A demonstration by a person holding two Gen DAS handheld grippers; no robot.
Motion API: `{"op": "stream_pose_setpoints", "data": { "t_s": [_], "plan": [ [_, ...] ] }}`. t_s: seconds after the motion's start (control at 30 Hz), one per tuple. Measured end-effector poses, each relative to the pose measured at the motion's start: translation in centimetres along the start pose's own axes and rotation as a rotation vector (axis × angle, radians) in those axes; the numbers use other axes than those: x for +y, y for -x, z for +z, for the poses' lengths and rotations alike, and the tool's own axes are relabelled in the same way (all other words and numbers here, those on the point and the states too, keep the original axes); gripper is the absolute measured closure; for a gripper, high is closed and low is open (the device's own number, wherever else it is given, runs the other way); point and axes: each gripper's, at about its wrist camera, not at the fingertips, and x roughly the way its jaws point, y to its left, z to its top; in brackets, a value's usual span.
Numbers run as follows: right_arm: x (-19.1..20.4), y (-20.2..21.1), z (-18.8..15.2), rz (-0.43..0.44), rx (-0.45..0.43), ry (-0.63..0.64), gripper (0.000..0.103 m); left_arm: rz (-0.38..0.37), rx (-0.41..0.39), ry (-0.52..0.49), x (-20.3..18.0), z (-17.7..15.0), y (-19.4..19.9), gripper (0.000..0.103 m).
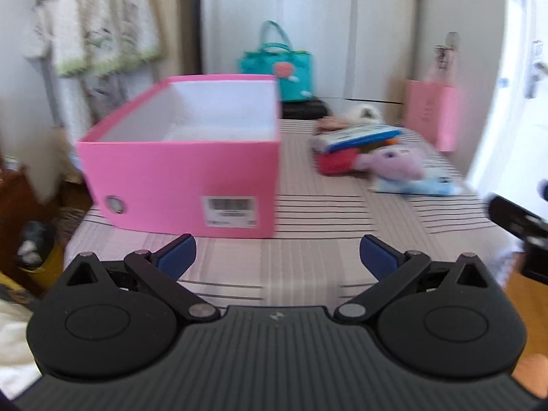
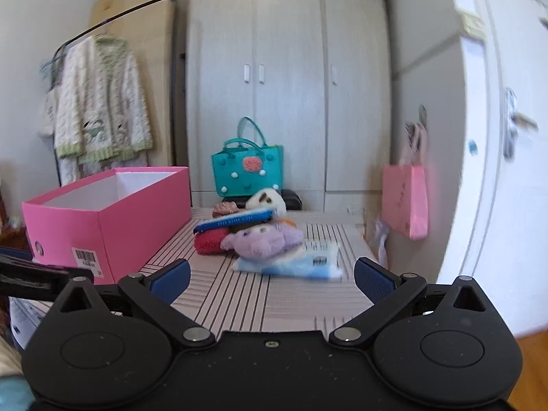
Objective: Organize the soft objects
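Left gripper (image 1: 277, 257): being held low over the striped table (image 1: 308, 212), jaws spread wide, nothing between the blue pads (image 1: 176, 257).
Right gripper (image 2: 272, 279): being held just as wide apart and empty, pointed at the pile; its black edge is showing at the right of the left view.
Box (image 1: 178, 171): a pink open-topped box, white inside, is sitting on the table's left side, just ahead of the left gripper; nothing can be seen lying in it.
Label (image 1: 229, 211): a white barcode sticker is being carried on the box's near face (print too blurred to be read).
Soft toys: a purple plush (image 2: 263, 239) is lying on the table right of the box, touching a red plush (image 2: 209, 241); a white plush (image 2: 269, 200) is resting behind them.
Packets: a blue-edged packet (image 2: 236, 222) is lying across the pile (its lettering cannot be made out), and a pale blue pack (image 2: 301, 263) is lying under the purple plush.
Behind: a teal bag (image 2: 248, 167) is standing before the wardrobe (image 2: 287, 68), a pink bag (image 2: 406, 198) is hanging at right, and a jacket (image 2: 99, 102) is hanging at left.
Obstruction: the table between the right gripper and the pile is lying bare.
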Motion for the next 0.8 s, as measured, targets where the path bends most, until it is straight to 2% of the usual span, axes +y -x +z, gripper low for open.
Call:
{"op": "stream_pose_setpoints", "data": {
  "t_s": [0.1,0.17,0.3,0.47,0.6,0.73,0.8],
  "plan": [
    [0.0,-0.1,1.6,-0.011,-0.046,0.095,0.000,0.000,-0.060,-0.049,-0.5,1.3,1.5,0.000],
    [-0.6,-0.3,2.8,0.003,-0.066,0.088,0.000,0.004,-0.085,-0.085,-0.9,2.3,1.8,0.000],
    [-2.3,-1.6,4.7,0.119,-0.014,0.017,0.000,-0.028,-0.077,-0.122,-1.2,4.5,1.5,0.000],
    [-4.4,-3.0,6.0,0.196,0.045,-0.045,0.000,-0.101,-0.073,-0.183,-2.0,8.1,0.6,0.000],
    [-5.7,-4.6,7.2,0.244,0.087,-0.062,0.000,-0.198,-0.030,-0.192,-2.9,11.1,-0.9,0.001],
    [-7.0,-7.1,8.6,0.268,0.114,-0.076,0.000,-0.306,0.061,-0.134,-3.5,14.4,-4.2,0.003],
    [-8.0,-8.9,9.5,0.278,0.134,-0.117,0.002,-0.318,0.106,-0.108,-3.9,15.6,-6.0,0.007]
  ]
}}
